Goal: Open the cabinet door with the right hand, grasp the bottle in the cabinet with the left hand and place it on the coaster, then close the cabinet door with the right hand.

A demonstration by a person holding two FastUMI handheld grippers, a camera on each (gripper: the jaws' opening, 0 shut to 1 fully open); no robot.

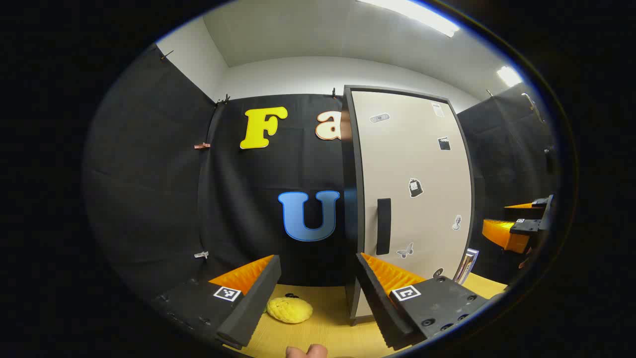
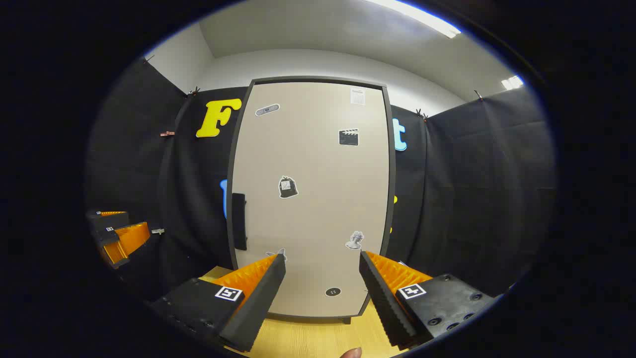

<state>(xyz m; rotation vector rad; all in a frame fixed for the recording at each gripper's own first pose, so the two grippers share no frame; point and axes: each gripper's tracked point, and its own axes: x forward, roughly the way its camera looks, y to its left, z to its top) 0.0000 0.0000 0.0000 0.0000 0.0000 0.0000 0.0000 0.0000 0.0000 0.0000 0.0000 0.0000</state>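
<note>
So the tall beige cabinet with the dark frame [image 2: 313,199] stands upright on the light wooden bench [image 2: 318,338], long axis vertical, and its door is closed flat, facing the right tool [image 2: 322,271] pretty much head on. The black vertical bar handle [image 2: 239,221] sits along the door's left edge in the right gripper view, about mid-height, and a handful of small stickers are scattered over the door face. With the door closed, can't tell what's inside the cabinet. The right tool's jaws are spread wide with nothing between them, aimed at the lower part of the door. The left tool [image 1: 318,271] is also wide and holding nothing, pointed just left of the cabinet's edge. Below it on the bench lies a round yellow knitted coaster [image 1: 289,309], near the cabinet's front left corner, with nothing on it.
</note>
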